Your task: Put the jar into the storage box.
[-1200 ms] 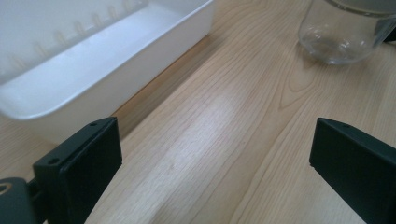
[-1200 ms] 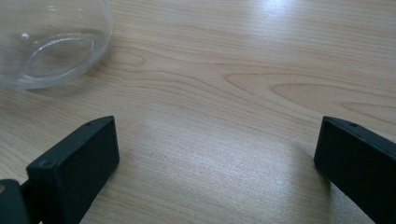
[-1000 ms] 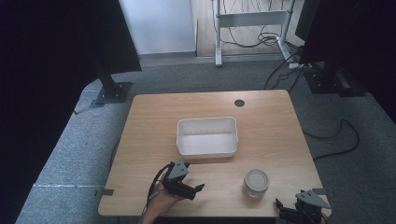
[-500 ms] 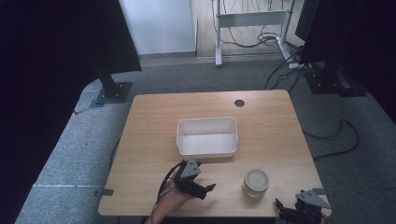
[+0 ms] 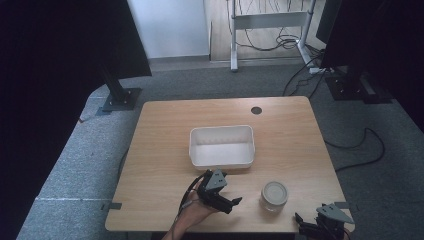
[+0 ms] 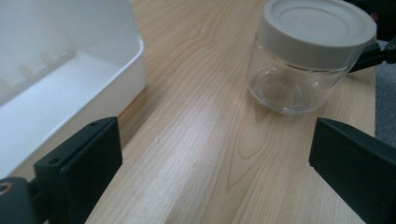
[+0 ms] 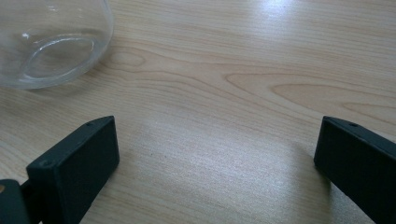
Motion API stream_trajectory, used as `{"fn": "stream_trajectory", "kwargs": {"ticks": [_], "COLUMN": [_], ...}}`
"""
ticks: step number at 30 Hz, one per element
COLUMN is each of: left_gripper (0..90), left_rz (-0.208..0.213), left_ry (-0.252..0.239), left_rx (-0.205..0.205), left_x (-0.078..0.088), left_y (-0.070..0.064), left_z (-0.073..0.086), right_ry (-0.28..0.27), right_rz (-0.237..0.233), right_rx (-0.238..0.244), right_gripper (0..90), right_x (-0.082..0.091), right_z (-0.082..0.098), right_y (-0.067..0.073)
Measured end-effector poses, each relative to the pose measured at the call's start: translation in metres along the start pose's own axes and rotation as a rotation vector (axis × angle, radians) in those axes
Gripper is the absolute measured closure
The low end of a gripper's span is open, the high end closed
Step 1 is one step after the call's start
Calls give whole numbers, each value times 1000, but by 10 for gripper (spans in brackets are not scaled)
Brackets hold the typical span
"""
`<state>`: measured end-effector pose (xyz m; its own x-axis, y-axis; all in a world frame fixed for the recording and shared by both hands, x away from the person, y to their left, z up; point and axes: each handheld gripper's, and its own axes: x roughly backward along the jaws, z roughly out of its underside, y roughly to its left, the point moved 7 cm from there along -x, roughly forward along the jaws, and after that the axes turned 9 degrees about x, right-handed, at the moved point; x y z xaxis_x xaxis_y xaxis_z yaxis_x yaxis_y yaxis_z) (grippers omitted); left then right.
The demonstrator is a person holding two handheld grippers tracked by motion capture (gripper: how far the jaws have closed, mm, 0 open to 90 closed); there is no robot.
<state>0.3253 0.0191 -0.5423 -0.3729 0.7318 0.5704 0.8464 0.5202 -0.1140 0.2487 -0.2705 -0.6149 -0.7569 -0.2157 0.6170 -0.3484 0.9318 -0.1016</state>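
Jar (image 5: 274,195) lidded, clear; white tub (image 5: 221,146) bare inside.

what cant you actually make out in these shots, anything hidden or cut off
- White bin: cut by the left and top edges of the left gripper view.
- Jar: its lid and upper body are cut by the right gripper view's top edge.
- Right gripper: cut by the high view's bottom edge.
- Person's hand on the left gripper: mostly hidden under the gripper body.
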Motion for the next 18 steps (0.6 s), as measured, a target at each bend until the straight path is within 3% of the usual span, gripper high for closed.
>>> {"fn": "stream_trajectory", "kwargs": {"ticks": [18], "left_gripper": [26], "left_rz": [47], "left_ry": [3], "left_rx": [-26], "left_x": [-28], "left_y": [-21], "left_z": [-17], "right_ry": [-3], "right_rz": [-3], "right_rx": [2], "right_gripper": [0], "right_x": [0], "right_z": [0], "right_y": [0]}}
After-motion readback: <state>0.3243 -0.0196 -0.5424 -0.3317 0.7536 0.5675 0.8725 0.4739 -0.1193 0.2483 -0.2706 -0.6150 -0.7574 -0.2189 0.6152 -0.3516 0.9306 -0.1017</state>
